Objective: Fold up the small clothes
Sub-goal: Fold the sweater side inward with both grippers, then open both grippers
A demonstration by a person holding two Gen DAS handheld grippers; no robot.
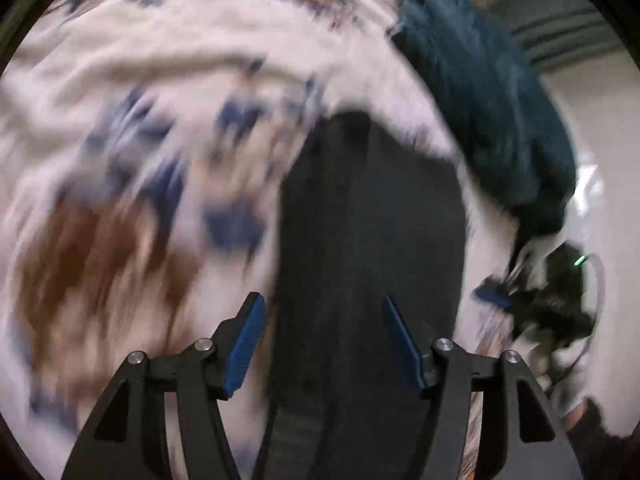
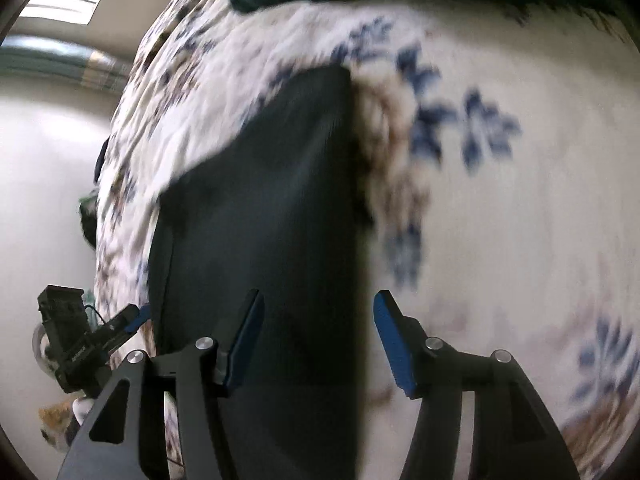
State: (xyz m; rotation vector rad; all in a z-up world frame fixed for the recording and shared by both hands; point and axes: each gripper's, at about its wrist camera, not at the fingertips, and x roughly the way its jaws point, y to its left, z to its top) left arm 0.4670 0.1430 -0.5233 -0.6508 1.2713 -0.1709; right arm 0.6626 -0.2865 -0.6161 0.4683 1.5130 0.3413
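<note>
1. Dark cloth, the small garment, lies flat on the flowered bedspread; it runs ahead of the left gripper and under its jaws
2. Both sets of jaws stand apart, pads clear of the cloth; the right gripper hovers over the garment's right edge
3. Judging by this, a fold is between grasps
4. Next, each gripper needs an edge between its jaws before closing
5. Teal fabric lies beyond, well clear
</note>
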